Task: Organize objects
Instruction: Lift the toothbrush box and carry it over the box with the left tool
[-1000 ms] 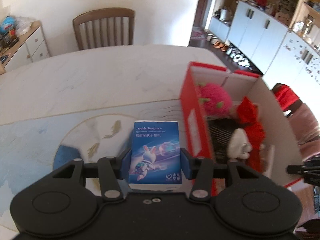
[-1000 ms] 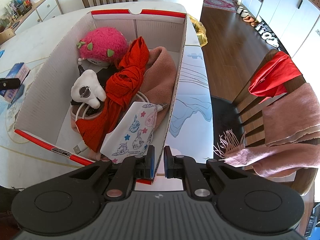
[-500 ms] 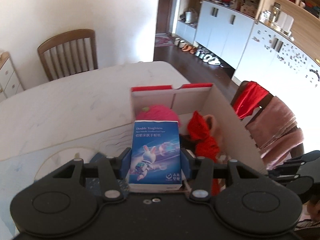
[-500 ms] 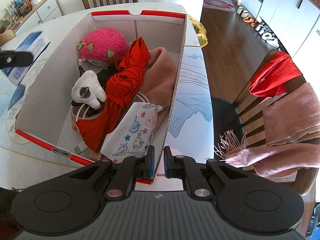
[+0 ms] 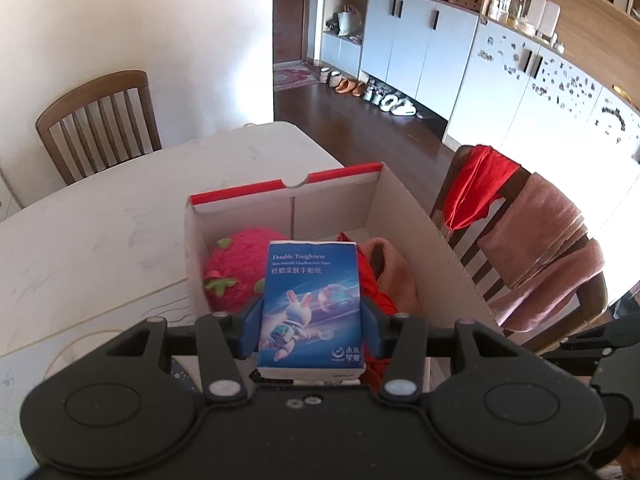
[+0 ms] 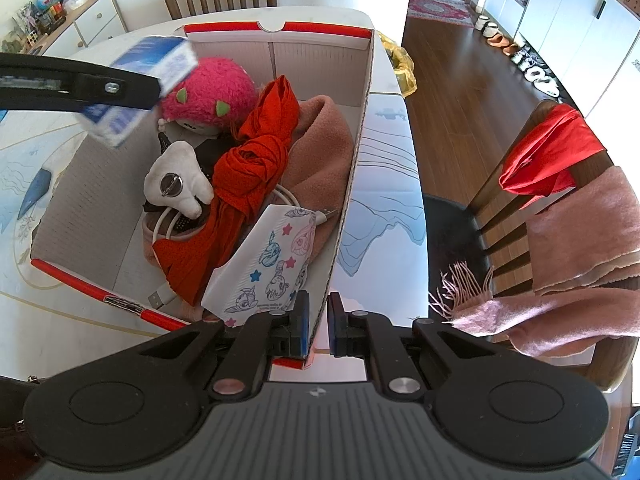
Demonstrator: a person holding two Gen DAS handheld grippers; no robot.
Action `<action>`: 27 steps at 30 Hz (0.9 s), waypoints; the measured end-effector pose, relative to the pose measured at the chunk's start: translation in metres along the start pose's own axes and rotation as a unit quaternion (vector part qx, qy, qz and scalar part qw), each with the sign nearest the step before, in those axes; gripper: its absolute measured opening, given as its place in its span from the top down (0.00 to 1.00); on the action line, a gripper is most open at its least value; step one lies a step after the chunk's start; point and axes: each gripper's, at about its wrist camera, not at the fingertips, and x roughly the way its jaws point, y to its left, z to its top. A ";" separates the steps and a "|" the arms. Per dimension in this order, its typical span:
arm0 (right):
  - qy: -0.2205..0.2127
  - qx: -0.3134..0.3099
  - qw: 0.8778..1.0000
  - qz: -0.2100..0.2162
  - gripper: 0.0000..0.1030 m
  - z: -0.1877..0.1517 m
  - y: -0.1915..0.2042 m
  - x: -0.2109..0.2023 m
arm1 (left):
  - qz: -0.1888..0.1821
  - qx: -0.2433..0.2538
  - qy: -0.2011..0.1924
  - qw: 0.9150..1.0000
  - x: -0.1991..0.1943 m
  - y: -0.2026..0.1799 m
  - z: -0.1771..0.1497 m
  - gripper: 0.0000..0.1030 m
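Left gripper [image 5: 311,320] clamps blue tissue pack [image 5: 311,304], held above cardboard box [image 5: 420,232]. Right gripper [image 6: 318,322] pinches near box wall [image 6: 348,200]; only right wrist view shows this. Inside box: pink plush [image 6: 212,88], red cloth [image 6: 248,168], patterned pack [image 6: 272,256]. Beyond: draped chair [image 5: 532,240].

Left tongs [image 5: 311,316] half-spread, gripping; right tongs [image 6: 317,322] pinched nearly closed

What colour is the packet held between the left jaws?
The tissue packet is blue with a white cartoon rabbit, clearest in the left wrist view.
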 end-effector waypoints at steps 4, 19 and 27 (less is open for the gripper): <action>-0.001 0.000 1.000 0.001 0.91 0.001 0.001 0.001 | 0.004 0.008 0.009 1.000 0.016 -0.006 0.001 0.53; -0.002 0.000 1.000 0.002 0.91 0.001 0.001 0.001 | 0.019 0.041 0.041 0.998 0.057 -0.015 -0.003 0.53; -0.003 0.000 1.000 0.002 0.91 0.004 0.005 0.003 | 0.021 0.052 0.053 0.997 0.066 -0.017 -0.006 0.53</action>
